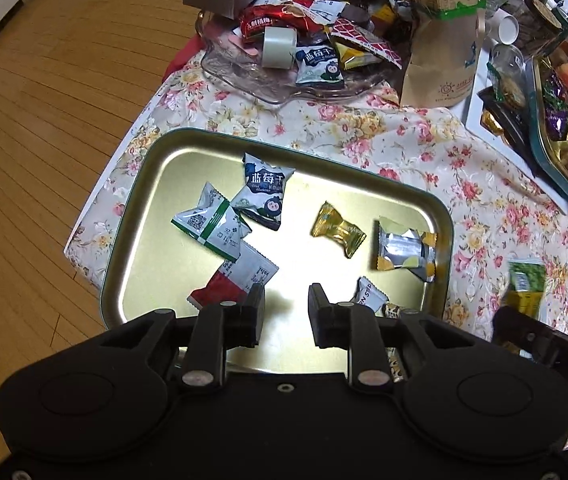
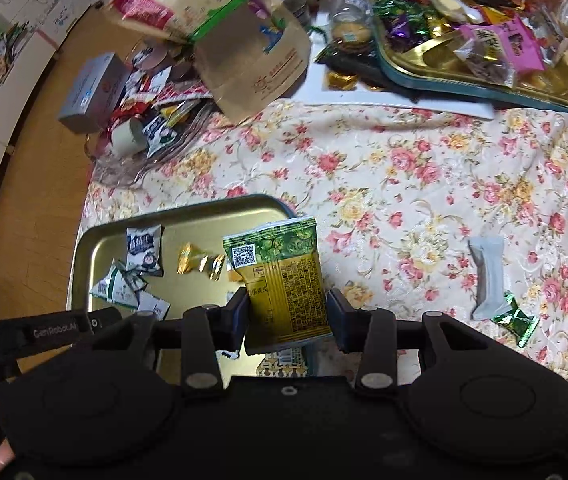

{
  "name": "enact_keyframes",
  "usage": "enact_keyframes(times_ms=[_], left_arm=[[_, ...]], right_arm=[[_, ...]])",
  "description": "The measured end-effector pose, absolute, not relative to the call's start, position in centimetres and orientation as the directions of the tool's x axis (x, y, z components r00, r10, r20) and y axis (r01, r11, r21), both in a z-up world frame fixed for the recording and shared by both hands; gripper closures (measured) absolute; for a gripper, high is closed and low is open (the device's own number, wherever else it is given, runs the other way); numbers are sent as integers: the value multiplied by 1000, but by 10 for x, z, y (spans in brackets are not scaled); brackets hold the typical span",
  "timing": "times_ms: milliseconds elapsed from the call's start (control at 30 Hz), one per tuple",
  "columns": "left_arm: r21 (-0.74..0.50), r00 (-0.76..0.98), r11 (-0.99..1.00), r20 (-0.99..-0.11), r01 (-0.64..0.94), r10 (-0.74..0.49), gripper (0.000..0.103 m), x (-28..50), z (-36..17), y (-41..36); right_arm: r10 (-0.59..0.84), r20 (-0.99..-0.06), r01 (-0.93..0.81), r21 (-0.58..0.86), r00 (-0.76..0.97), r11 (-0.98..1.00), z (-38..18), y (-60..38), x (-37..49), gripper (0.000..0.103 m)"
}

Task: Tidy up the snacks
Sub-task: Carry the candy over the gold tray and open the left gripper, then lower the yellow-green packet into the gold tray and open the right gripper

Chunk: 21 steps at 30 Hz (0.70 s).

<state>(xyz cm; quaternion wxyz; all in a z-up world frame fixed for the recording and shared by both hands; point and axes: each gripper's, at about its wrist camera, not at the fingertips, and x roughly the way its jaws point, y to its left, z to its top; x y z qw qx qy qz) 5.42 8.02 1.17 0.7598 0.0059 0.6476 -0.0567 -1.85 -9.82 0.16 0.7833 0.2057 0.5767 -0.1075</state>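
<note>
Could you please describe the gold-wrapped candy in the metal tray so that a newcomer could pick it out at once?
Find the gold-coloured metal tray at the near corner of the flowered tablecloth. Near its middle, lying alone between the blue-and-white blueberry packet and a silver-and-yellow packet, is the candy. It alone is a shiny translucent gold twist with flared ends; its neighbours are flat, printed sachets.

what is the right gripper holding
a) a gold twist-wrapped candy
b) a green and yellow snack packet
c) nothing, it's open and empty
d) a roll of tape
b: in the right wrist view the right gripper has its fingers closed on the sides of the green and yellow packet, held near the edge of the gold tray.
</note>
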Motion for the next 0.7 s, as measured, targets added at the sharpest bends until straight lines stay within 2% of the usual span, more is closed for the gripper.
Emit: enact_keyframes(times_ms=[367, 533, 700], left_arm=[[-65, 149, 994, -986, 92, -78, 70, 52, 11, 79], [-70, 138, 992, -987, 105, -85, 70, 50, 10, 73], [-69, 131, 985, -987, 159, -90, 70, 44, 9, 57]], right_arm=[[198, -901, 207, 293, 385, 933, 15, -61, -22, 55], [201, -905, 237, 302, 374, 923, 17, -64, -22, 54], [144, -931, 321, 257, 335, 911, 9, -75, -22, 54]])
